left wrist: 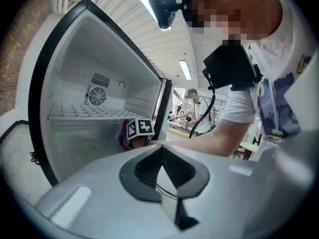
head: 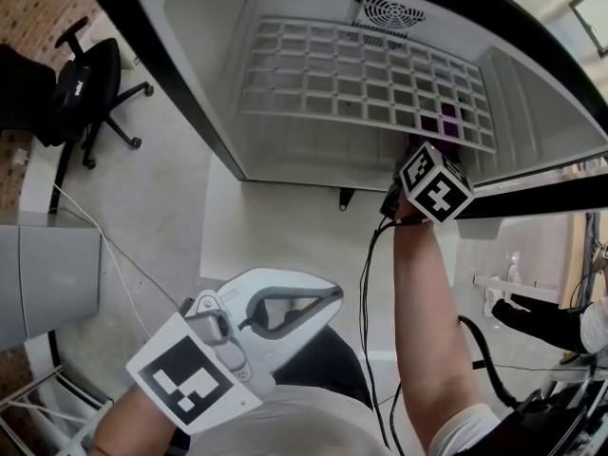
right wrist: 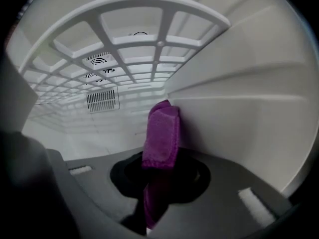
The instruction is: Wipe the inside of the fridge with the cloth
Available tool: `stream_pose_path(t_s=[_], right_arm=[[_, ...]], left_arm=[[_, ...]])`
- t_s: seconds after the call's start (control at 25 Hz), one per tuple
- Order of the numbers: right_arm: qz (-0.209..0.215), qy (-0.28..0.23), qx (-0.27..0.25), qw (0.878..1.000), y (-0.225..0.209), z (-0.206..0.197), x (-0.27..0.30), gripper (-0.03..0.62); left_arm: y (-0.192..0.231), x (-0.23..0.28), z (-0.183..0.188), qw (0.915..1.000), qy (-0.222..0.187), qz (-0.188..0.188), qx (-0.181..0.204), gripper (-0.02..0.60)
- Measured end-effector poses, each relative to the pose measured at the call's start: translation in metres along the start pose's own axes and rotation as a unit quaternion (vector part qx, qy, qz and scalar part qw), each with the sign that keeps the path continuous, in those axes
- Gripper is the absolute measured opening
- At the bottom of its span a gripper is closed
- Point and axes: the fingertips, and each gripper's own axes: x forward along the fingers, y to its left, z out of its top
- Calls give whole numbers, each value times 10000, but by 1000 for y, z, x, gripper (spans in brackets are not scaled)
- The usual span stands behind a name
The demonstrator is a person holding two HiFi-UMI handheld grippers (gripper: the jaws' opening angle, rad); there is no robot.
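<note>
Inside the fridge (head: 313,150) — right gripper (right wrist: 159,156) fingers clench purple cloth (right wrist: 162,128) | left gripper (left wrist: 162,156) fingers pressed together, empty

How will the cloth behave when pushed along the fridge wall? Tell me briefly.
Probably floppy: the cloth is folded over on itself where the jaws pinch it. Likely light, with a nubby weave that should drag rather than slip on the wall. It may bunch if pushed hard.

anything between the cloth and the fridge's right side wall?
Nothing. In the right gripper view the purple cloth, clamped in the right gripper, sits against the side wall, apparently touching.
</note>
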Motion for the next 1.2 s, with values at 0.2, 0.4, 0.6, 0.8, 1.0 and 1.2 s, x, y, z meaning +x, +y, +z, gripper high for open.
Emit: stream_pose_path(t_s=[0.2,0.4,0.6,0.8,1.0,1.2], right_arm=[[20,50,-83,10000,3,4,11,60],[63,50,-182,9998,9,8,22,60],[263,-165,-371,9988,15,15,32,60],[416,-206,-538,9975,21,17,44,60],[493,-250,-573,9968,25,19,56,60],[899,-601,-857,9904,47,36,61,60]], left_arm=[[2,0,1,10000,9,17,-49,6],[4,-2,-1,10000,22,58,-66,6],[6,-3,-2,9999,53,108,-107,6],[10,-4,-2,9997,35,192,-141,6],[13,-4,-4,9995,36,262,-177,6],[16,-6,-6,9991,65,343,-230,6]])
